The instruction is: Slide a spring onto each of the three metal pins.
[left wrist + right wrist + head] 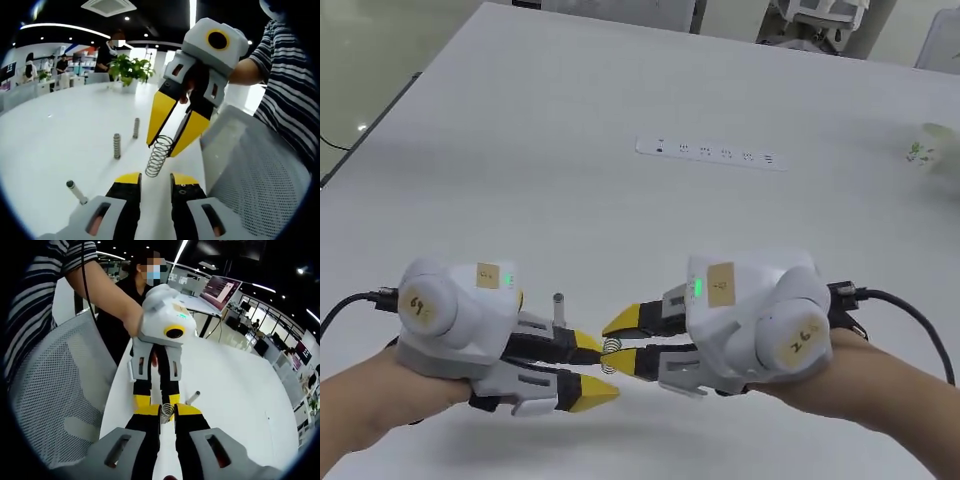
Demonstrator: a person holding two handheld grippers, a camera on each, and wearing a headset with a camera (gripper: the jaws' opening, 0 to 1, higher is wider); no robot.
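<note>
Spring (156,162) pinched between right tool (161,149) tips.

Left gripper (598,368): white rounded shell, black jaws, yellow tips, green light, tan stickers with handwritten marks.
Right gripper (618,342): same build.
Cables (910,310): black, one per shell.
Sleeve (280,60): short, dark-and-white stripes.

white table (620,100), silver spring (159,156), striped sleeve (280,75)
</note>
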